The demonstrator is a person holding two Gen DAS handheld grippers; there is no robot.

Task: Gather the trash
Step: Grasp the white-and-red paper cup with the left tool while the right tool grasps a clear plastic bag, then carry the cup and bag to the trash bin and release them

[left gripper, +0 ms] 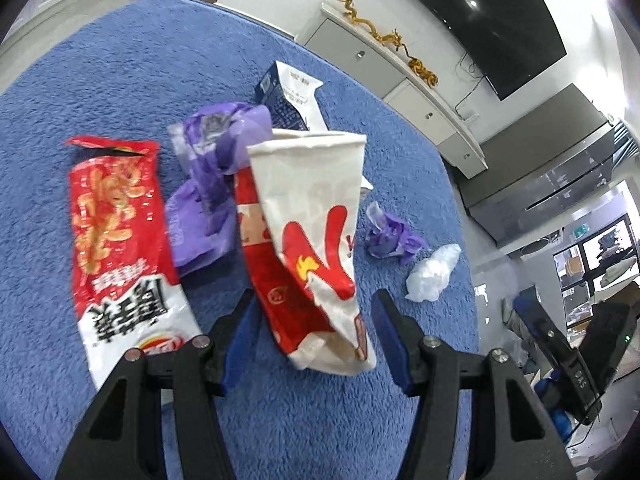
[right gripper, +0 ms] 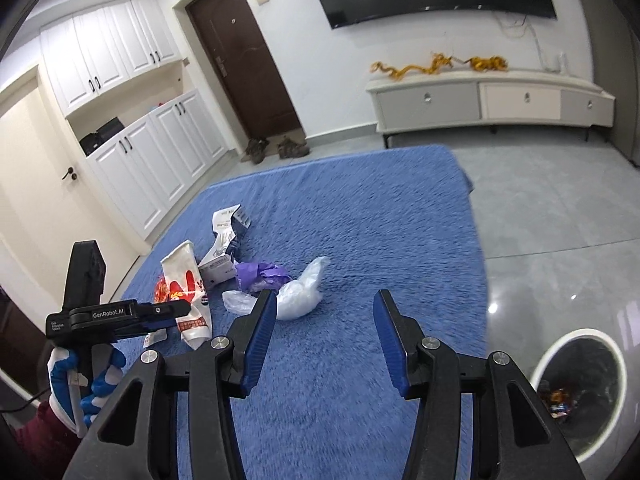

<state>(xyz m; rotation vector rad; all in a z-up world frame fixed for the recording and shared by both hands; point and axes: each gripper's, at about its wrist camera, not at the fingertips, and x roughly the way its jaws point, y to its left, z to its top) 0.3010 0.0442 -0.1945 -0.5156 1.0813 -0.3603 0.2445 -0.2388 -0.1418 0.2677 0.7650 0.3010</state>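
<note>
Looking along our left gripper (left gripper: 310,334), we find its blue pads parted to a middling gap, with the lower end of a crumpled white-and-red paper bag (left gripper: 316,232) lying between them; the pads do not press on it, so we hold nothing there. Just left of that gripper lies a flattened red crisp packet (left gripper: 116,236) with gold lettering; beyond the paper bag, further from the fingers, sits a purple plastic bag (left gripper: 208,184), and past that a torn dark-blue and white carton (left gripper: 290,98). Ahead and to the right of the left gripper rest a small purple wad (left gripper: 390,236) and, just beside it, a scrunched clear plastic bag (left gripper: 432,274); all of this litter lies on the blue shag rug (left gripper: 120,80).

Our right gripper (right gripper: 325,340) hangs above the rug with nothing between its pads; its jaws stand at a moderate width, neither wide nor narrow. Ahead of its left finger lies the clear plastic bag (right gripper: 298,294), with the purple wad (right gripper: 260,274) just behind it and the carton (right gripper: 230,236) further on. To its left we see the left gripper (right gripper: 176,312) over the paper bag (right gripper: 188,280), carried by a hand in a blue-and-white glove (right gripper: 76,384). Low on the right, off the rug on the grey tiles, stands a round white-rimmed bin (right gripper: 576,388) with some wrappers already inside.
</note>
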